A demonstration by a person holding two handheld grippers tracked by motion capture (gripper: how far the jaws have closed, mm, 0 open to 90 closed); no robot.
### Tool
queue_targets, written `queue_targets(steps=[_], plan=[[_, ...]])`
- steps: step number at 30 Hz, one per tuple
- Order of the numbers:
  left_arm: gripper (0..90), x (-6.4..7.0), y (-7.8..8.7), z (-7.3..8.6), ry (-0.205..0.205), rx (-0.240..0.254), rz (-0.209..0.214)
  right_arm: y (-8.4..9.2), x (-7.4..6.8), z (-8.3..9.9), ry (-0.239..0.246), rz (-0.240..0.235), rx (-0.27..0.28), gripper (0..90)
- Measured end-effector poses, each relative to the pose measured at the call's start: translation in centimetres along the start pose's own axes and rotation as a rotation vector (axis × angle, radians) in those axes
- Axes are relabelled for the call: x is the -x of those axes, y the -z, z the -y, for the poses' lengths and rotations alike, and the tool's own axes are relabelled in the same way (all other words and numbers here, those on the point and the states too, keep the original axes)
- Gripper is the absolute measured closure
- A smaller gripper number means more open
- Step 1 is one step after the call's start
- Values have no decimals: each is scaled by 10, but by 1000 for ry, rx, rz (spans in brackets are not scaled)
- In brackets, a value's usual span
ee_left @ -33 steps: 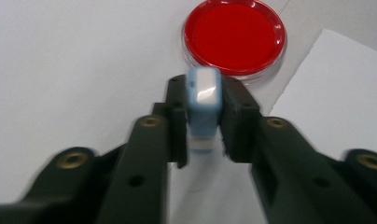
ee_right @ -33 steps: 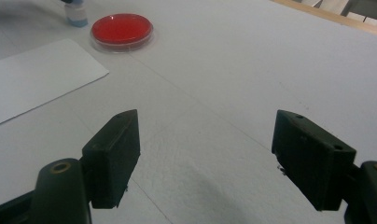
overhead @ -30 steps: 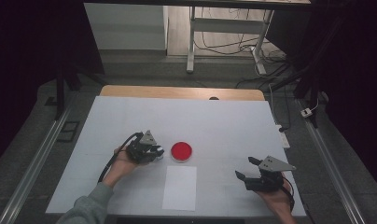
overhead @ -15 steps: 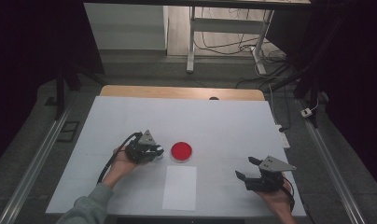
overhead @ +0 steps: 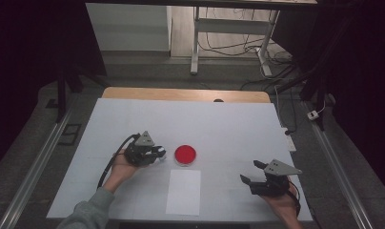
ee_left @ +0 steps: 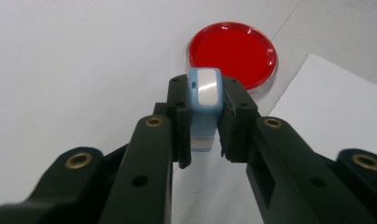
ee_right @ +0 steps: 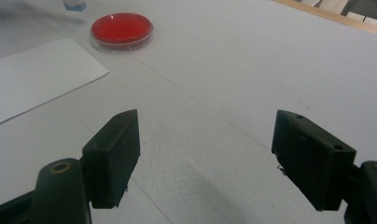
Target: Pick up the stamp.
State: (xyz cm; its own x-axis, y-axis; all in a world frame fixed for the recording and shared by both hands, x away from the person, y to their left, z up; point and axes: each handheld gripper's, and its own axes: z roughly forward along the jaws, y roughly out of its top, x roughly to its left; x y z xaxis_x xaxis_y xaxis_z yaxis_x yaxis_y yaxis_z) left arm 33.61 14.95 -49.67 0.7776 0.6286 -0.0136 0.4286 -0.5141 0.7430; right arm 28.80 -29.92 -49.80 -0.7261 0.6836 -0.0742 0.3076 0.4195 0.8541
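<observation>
A round red dish [overhead: 185, 154] [ee_left: 232, 52] [ee_right: 122, 29] lies near the middle of the white table [overhead: 219, 129]. Just left of it, my left gripper [overhead: 158, 154] [ee_left: 204, 114] is shut on a small blue-and-white block [ee_left: 203, 100], held upright between its pads a little short of the dish. A white paper sheet [overhead: 183, 191] [ee_left: 326, 112] [ee_right: 32, 79] lies in front of the dish. At the front right, my right gripper [overhead: 250, 172] [ee_right: 205, 154] rests open with nothing between its jaws.
The table's wooden far edge [overhead: 186, 94] borders a floor with a metal frame leg [overhead: 196, 43] and cables [overhead: 276, 67]. Metal rails run along both sides of the table. Bare tabletop spreads between the dish and the right gripper.
</observation>
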Motion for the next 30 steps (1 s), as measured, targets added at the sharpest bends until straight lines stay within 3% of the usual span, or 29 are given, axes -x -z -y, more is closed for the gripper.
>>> queue_targets(steps=[10, 19, 30], plan=[[757, 4, 14, 0, 25, 59, 17, 0, 0, 0, 4, 1, -2, 232], [757, 10, 36, 0, 73, 146, 51, 0, -3, -1, 24, 10, 23, 227], [757, 15, 51, -10, 84, 211, 87, 0, -3, 2, 33, 16, 28, 222]])
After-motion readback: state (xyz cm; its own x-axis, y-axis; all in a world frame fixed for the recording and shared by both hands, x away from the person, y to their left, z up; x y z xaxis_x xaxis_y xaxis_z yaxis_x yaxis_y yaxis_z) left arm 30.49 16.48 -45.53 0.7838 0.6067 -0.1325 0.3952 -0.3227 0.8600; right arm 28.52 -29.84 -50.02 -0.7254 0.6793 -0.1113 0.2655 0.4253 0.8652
